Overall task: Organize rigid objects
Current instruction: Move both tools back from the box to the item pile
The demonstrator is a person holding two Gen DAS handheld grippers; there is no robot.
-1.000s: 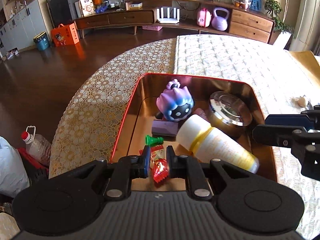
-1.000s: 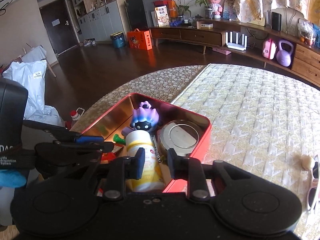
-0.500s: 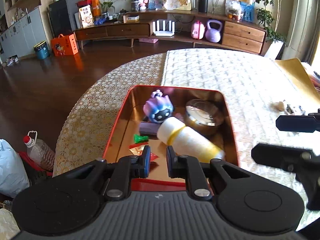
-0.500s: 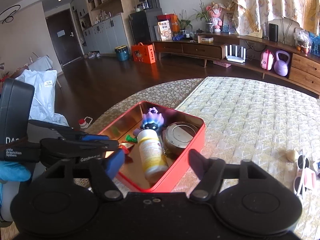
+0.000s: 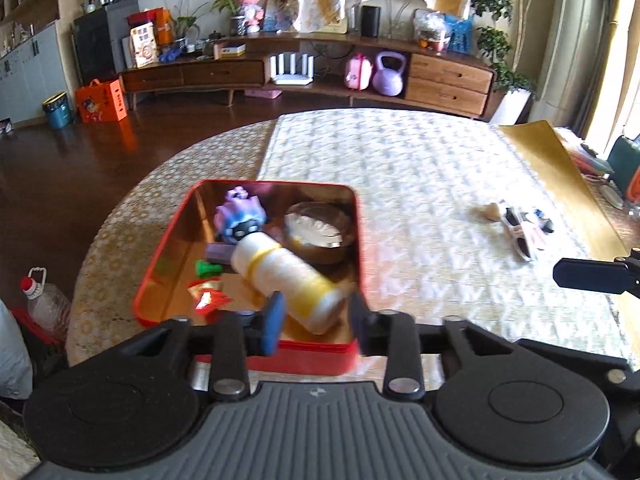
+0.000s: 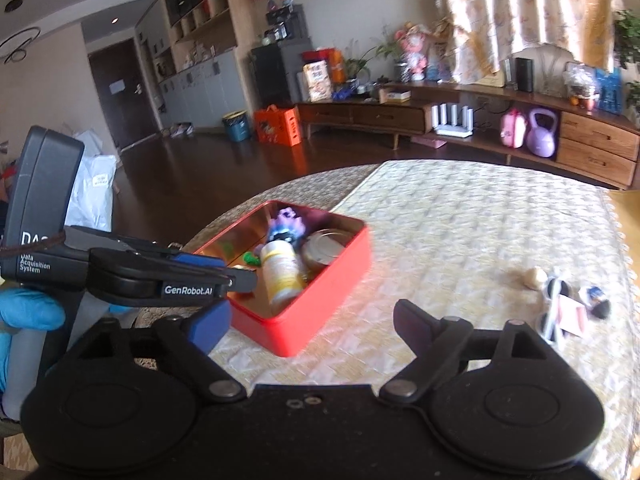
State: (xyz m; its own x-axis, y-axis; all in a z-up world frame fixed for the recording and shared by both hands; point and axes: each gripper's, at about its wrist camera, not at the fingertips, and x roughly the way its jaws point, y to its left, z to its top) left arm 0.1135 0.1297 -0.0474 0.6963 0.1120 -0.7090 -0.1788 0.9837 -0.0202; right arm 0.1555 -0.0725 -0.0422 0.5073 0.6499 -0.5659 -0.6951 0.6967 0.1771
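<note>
A long wooden sideboard [image 5: 304, 76] lines the far wall of a living room with a dark polished wood floor [image 5: 60, 168], patterned curtains [image 6: 520, 12] drawn above it, potted plants [image 5: 496, 36] by a bright window and grey cabinets [image 6: 200, 96] near a dark door [image 6: 116, 92]

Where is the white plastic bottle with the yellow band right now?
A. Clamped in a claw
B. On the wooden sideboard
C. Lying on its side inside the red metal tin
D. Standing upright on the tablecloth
C: the white plastic bottle with the yellow band lies on its side inside the red metal tin, beside a purple toy figure, with no claw touching it.
</note>
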